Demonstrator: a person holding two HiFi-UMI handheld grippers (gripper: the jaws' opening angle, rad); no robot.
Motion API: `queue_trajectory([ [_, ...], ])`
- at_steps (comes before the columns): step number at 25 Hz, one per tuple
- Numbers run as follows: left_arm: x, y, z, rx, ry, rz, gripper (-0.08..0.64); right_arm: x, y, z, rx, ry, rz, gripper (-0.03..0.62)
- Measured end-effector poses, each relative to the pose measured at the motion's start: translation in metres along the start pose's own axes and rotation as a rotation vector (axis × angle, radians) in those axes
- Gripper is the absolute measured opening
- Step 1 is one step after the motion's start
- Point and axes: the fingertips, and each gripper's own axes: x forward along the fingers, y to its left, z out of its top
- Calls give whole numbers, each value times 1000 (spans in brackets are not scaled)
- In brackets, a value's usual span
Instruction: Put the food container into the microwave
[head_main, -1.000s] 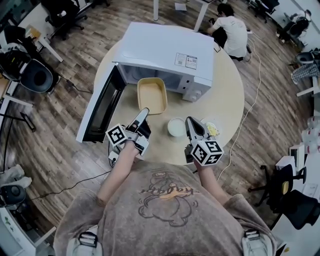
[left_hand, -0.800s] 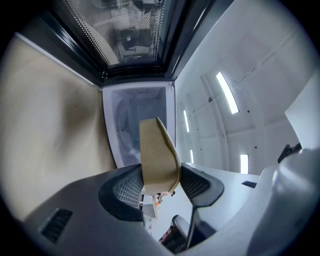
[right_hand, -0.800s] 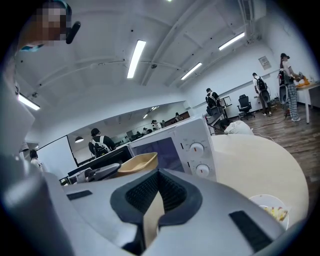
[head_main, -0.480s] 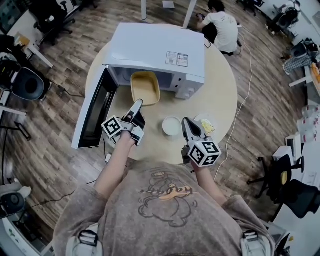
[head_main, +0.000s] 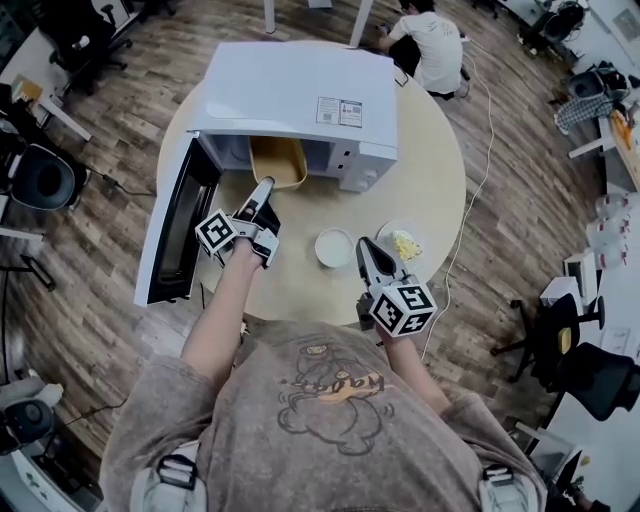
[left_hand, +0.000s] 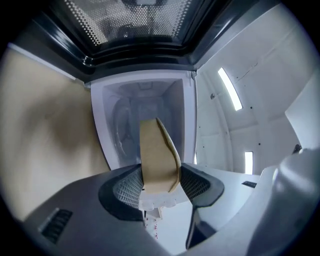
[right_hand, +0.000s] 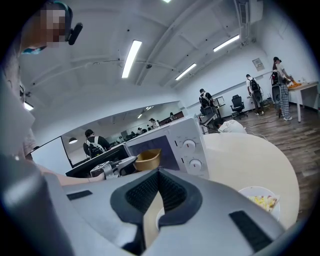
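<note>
The tan, shallow, round-cornered plastic food container (head_main: 278, 160) is at the mouth of the white microwave oven (head_main: 290, 90). In the head view its far part lies under the oven's top and its near end juts out over the round beige worktop (head_main: 430, 190). The left tool (head_main: 264, 186) is clenched on the container's near wall, and the left gripper view shows both pads pressed against the tan wall (left_hand: 155, 150) with the pale cavity straight ahead. The oven's dark-windowed door (head_main: 170, 225) hangs wide open to the left, clear of the arm.

The right tool (head_main: 366, 250) hovers low over the worktop near the person's body with its jaws closed together on nothing. It sits just beside a small white bowl (head_main: 334, 247) and a white plate of yellow food (head_main: 404, 243), and takes no part in the work.

The step in hand appears to be the insertion itself, roughly halfway through. The next move likely calls for carrying the container deeper until its whole length is inside. It would then be lowered flat onto the cavity floor, and the left tool opened and drawn straight back without dragging the container out again. Whether it already touches the floor cannot be told.
</note>
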Motion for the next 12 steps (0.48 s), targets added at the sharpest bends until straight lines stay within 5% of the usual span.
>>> queue_trajectory([
  [12,41,18,27,-17,-39,14,242,-1,-6,-2,11,8,-28,1],
])
